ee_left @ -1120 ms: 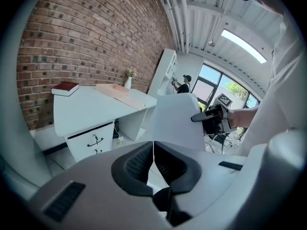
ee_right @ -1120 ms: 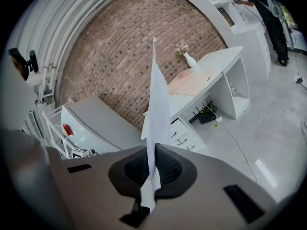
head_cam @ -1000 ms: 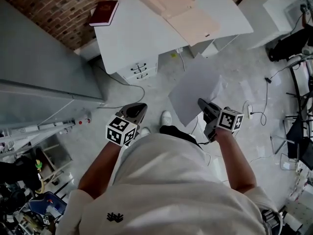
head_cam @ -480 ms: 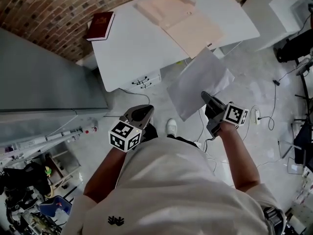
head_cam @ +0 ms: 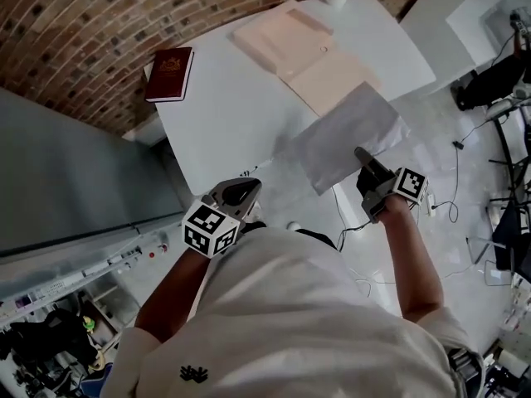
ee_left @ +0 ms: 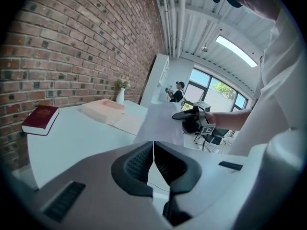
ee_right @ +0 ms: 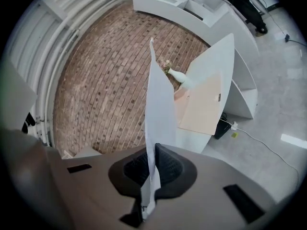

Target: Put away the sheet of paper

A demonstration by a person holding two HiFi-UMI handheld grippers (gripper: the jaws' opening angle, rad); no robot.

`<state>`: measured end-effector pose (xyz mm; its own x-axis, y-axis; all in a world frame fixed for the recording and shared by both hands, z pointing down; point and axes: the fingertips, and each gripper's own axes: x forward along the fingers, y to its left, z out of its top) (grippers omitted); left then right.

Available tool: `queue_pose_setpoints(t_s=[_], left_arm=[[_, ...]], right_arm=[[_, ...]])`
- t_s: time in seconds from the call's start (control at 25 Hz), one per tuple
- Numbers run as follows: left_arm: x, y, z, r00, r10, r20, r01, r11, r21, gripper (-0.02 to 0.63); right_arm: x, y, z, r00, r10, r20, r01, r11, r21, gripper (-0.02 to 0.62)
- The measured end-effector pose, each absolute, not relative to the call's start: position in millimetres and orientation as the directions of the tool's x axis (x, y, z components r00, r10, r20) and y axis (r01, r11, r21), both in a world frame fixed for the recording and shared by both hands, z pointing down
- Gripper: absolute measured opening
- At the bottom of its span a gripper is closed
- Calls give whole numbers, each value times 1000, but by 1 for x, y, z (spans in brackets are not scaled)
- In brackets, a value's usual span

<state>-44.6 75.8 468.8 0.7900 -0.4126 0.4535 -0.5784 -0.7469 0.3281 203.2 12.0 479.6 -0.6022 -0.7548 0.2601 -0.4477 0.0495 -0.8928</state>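
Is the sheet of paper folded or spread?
Spread: the sheet of paper shows one flat face, its edge pinched in the right hand-held gripper.

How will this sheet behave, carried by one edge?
Probably floppy: the sheet of paper, pinched only at one edge by the right gripper, extends unsupported. Likely very light, so it may flutter. Thin, so it could crease.

Looks like an office or lab workroom: white desk (head_cam: 224, 106) with a red book (head_cam: 170, 74) under a brick wall (head_cam: 75, 31) at upper left, cluttered gear (head_cam: 41, 351) at lower left, big windows (ee_left: 218, 90) beyond.
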Motion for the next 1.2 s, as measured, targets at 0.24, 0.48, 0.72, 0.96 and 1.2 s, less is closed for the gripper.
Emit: queue_pose_setpoints(t_s=[0.24, 0.48, 0.72, 0.96, 1.2], left_arm=[[-82, 40, 472, 808, -398, 435, -552, -771, 319, 28], [-110, 5, 473, 789, -444, 425, -594, -727, 343, 28], [-100, -42, 476, 752, -485, 447, -644, -686, 338, 28], [-72, -103, 464, 697, -559, 450, -709, -633, 311, 28], [-48, -145, 469, 654, -579, 487, -744, -609, 274, 28]], right_arm=[[198, -36, 480, -551, -798, 243, -413, 8, -911, 28], [204, -80, 492, -538, -799, 267, -393, -43, -919, 28], [228, -148, 505, -569, -779, 263, -367, -46, -929, 28], [257, -222, 526, -618, -739, 267, -330, -64, -942, 28], [280, -275, 570, -650, -705, 284, -300, -106, -948, 28]])
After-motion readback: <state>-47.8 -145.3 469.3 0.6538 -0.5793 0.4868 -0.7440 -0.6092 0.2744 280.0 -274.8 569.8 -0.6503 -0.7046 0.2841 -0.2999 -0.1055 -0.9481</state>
